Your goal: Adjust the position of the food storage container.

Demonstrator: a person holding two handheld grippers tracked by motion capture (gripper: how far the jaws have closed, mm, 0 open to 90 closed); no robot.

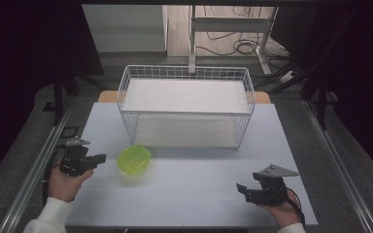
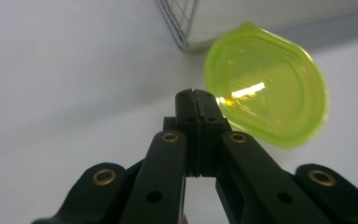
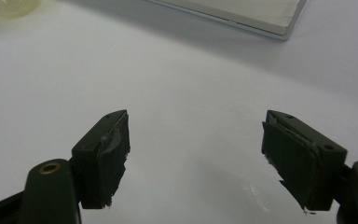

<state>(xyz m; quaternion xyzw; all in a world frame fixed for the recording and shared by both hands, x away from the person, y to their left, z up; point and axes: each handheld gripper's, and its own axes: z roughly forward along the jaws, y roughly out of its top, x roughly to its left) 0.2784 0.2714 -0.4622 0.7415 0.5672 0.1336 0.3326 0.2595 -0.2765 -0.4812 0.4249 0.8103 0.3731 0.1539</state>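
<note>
High view: left gripper [image 1: 98, 158] sits at the near-left of the desk [image 1: 194, 194], tips pointing at the green bowl [image 1: 134, 160]; a small gap shows between tip and bowl rim, no contact. Jaws pressed fully together, nothing between them. Person's left hand and white sleeve are cut off by the bottom edge.

Left gripper view: left gripper [image 2: 196, 100] closed tight, pads meeting on one seam. Green bowl [image 2: 266, 103] lies just beyond and to the right of the tips; its near-left rim is hidden behind the jaws, so whether they touch can't be told there. Bowl is translucent, with glare on the inside; contents can't be made out. Far edge is a little blurred.

Right gripper [image 1: 241, 189] rests at the near-right of the desk, well apart from the bowl, jaws spread wide and empty. Right gripper view: right gripper [image 3: 196, 140] wide open over bare desk [image 3: 191, 84]; pad surfaces look worn and ragged. Green bowl [image 3: 9, 7] is a pale blur, cut off at the top-left corner.

Wire basket [image 1: 186, 104] stands just behind the bowl, white board on its upper level. Only its corner [image 2: 179, 21] shows in the left gripper view. Room beyond the basket is dark, with cables on the floor.
</note>
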